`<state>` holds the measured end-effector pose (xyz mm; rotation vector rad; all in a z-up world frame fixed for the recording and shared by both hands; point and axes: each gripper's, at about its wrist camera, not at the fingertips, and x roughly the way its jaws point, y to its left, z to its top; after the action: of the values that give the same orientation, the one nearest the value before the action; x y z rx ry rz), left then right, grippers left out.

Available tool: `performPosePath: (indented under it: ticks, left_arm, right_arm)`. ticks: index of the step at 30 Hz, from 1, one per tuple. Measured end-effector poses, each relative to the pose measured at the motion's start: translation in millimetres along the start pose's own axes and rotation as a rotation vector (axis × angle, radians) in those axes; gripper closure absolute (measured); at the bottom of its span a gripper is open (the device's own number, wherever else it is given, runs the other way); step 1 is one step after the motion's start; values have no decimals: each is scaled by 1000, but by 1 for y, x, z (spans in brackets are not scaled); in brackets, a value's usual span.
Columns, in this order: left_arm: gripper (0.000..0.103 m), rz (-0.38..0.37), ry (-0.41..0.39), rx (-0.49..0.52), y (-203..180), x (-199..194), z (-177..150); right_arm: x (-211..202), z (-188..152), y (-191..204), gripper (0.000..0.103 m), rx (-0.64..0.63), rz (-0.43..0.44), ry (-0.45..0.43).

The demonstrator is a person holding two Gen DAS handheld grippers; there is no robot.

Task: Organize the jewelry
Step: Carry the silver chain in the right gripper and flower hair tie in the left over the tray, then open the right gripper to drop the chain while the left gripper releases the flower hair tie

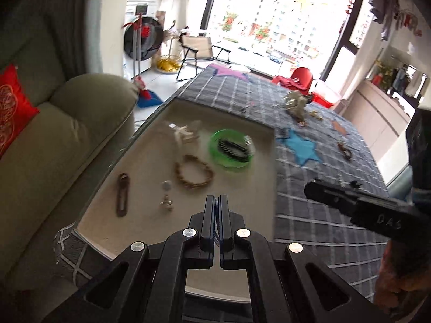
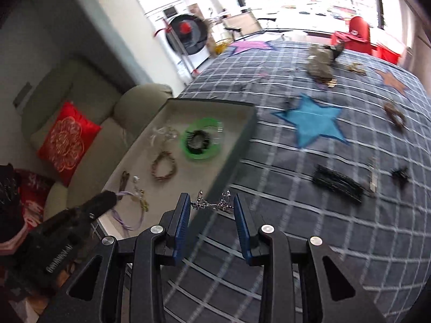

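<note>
Landmark: shallow beige rectangular tray (image 1: 150, 145) on the grey checked cloth (image 2: 296, 215).
Left gripper (image 1: 216, 202): fingers pressed together, nothing seen between them, over the tray's near end.
Right gripper (image 2: 212, 207): fingers spread apart, a small silver chain piece (image 2: 212, 203) between the tips, over the tray's right wall.
In tray: green plastic ring (image 1: 231, 148), brown beaded bracelet (image 1: 193, 171).
Right of tray: black comb clip (image 2: 338, 183).

A grey-green upholstered sofa (image 1: 67, 134) is seen to the left of the tongs, with a red embroidered cushion (image 2: 67, 141) propped against its back. Ahead, bright daylight is admitted through a large dark-framed window (image 1: 274, 16). A white front-loading washing machine (image 2: 186, 35) is placed against the far wall, near a beige folding chair (image 1: 198, 48). A red plastic chair (image 1: 303, 76) is seen further right.
</note>
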<state>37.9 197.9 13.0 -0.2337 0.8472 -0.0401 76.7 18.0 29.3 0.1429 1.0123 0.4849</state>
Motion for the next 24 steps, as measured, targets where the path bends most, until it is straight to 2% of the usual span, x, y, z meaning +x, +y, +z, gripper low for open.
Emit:
performPosePath:
  ticks: [10,24]
  left_arm:
    - [99,42,61,-35,29,31,-8]
    - [99,77,105,-33,32,46,-14]
  right_arm:
    - [60,16,32,67,-89,-22,103]
    - [101,21,45,66,-129,-42,187]
